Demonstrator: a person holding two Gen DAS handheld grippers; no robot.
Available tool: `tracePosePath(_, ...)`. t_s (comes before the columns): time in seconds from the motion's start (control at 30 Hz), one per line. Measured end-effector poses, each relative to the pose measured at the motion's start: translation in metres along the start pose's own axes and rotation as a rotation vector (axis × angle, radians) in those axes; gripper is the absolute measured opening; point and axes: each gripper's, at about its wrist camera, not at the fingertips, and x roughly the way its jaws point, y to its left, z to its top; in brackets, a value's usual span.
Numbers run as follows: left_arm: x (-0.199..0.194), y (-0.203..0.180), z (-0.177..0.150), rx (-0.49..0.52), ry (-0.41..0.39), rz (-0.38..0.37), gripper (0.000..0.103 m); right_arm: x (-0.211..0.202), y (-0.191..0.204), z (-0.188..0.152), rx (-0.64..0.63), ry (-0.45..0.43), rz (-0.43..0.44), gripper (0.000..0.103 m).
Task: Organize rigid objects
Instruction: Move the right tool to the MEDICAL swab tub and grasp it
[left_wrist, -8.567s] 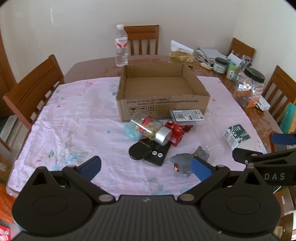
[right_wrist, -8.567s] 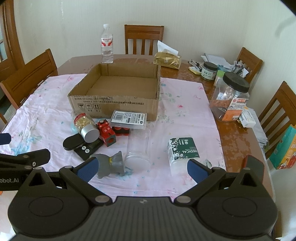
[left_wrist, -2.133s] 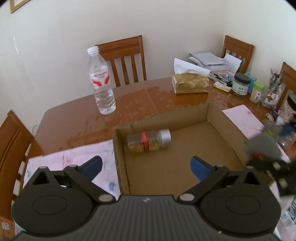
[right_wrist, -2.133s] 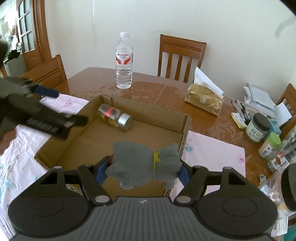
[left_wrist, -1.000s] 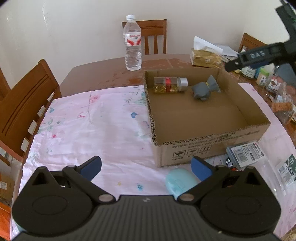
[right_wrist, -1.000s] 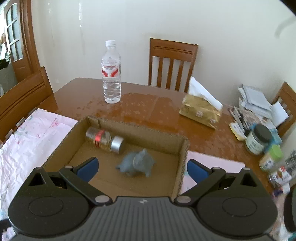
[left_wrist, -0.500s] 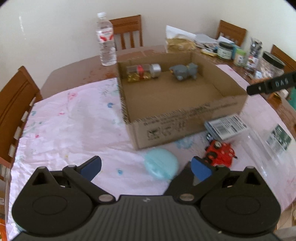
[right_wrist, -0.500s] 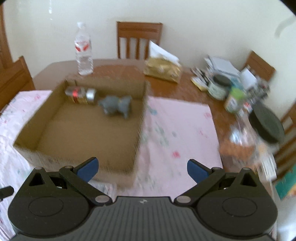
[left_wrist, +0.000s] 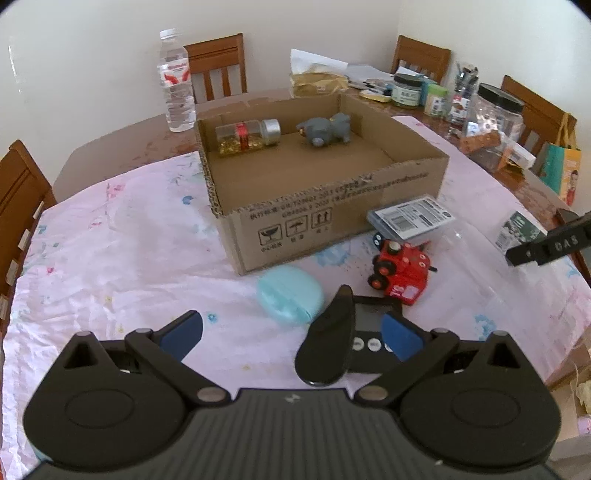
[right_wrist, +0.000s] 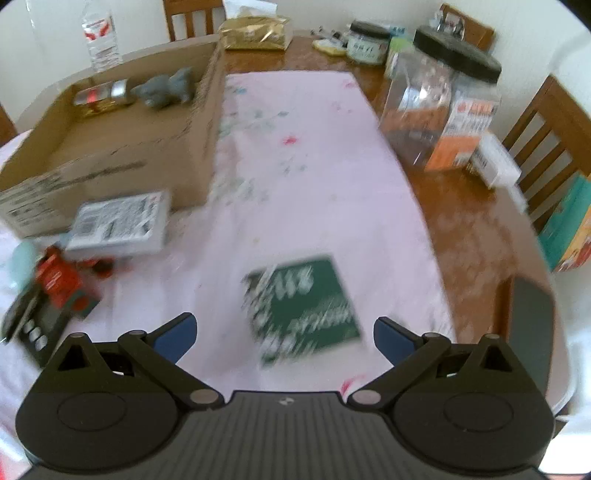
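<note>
The cardboard box (left_wrist: 332, 206) holds a small jar of gold bits (left_wrist: 245, 137) and a grey toy animal (left_wrist: 325, 129) at its far wall. My left gripper (left_wrist: 290, 334) is open, low over the cloth, with a teal case (left_wrist: 290, 295) and a black device (left_wrist: 327, 347) between its fingers. A red toy truck (left_wrist: 400, 269) and a flat labelled pack (left_wrist: 410, 218) lie beside the box. My right gripper (right_wrist: 282, 336) is open over a green-and-white packet (right_wrist: 306, 310); the view is blurred.
A water bottle (left_wrist: 176, 98) stands behind the box. A big clear jar with a black lid (right_wrist: 443, 107), small jars (left_wrist: 406, 90) and a gold tissue pack (right_wrist: 255, 33) stand at the right and back. Wooden chairs (left_wrist: 16, 192) surround the table.
Both grippers have pulled back from the box and dropped lower. The left now frames the teal case and black device. The right has swung right and down over the green packet.
</note>
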Motion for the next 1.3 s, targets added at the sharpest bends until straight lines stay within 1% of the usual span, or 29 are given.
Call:
tracePosePath(0.13, 0.0, -0.002, -0.003, 0.0, -0.002, -0.017, 0.102, -0.011, 0.003, -0.015, 0.0, 0.021, 0.063, 0.103)
tracePosePath(0.23, -0.002, -0.006, -0.004, -0.005, -0.007, -0.022, 0.102, -0.015, 0.009, -0.019, -0.017, 0.037, 0.107, 0.103)
tracePosePath(0.4, 0.001, -0.014, -0.005, -0.02, -0.005, -0.01, 0.102, -0.016, 0.021, -0.014, -0.104, 0.07, 0.182, 0.103)
tracePosePath(0.47, 0.004, -0.018, -0.005, -0.032, 0.006, 0.009, 0.102, -0.016, 0.023, -0.011, -0.174, 0.077, 0.183, 0.103)
tracePosePath(0.53, 0.006, -0.023, -0.006, -0.044, 0.014, 0.027, 0.102, -0.02, 0.021, -0.006, -0.252, 0.065, 0.151, 0.103)
tracePosePath(0.6, 0.012, -0.028, -0.008, -0.056, 0.036, 0.052, 0.102, -0.025, 0.015, 0.0, -0.314, 0.038, 0.132, 0.103)
tracePosePath(0.67, 0.016, -0.031, -0.012, -0.066, 0.057, 0.078, 0.102, -0.028, 0.004, 0.011, -0.35, -0.001, 0.13, 0.103)
tracePosePath(0.73, 0.021, -0.033, -0.016, -0.079, 0.078, 0.111, 0.102, -0.023, -0.005, 0.024, -0.358, -0.014, 0.138, 0.103)
tracePosePath(0.8, 0.026, -0.031, -0.02, -0.097, 0.097, 0.143, 0.102, -0.01, -0.012, 0.035, -0.342, -0.009, 0.163, 0.103)
tracePosePath(0.9, 0.032, -0.023, -0.026, -0.134, 0.127, 0.176, 0.102, 0.008, -0.019, 0.044, -0.315, 0.026, 0.223, 0.103)
tracePosePath(1.03, 0.036, -0.011, -0.034, -0.165, 0.145, 0.223, 0.102, 0.009, -0.015, 0.037, -0.332, 0.055, 0.264, 0.103)
tracePosePath(1.13, 0.038, -0.001, -0.037, -0.177, 0.158, 0.254, 0.102, 0.005, -0.009, 0.028, -0.355, 0.066, 0.265, 0.103)
tracePosePath(1.3, 0.04, 0.02, -0.038, -0.196, 0.156, 0.263, 0.103, -0.002, 0.004, 0.015, -0.384, 0.083, 0.261, 0.103)
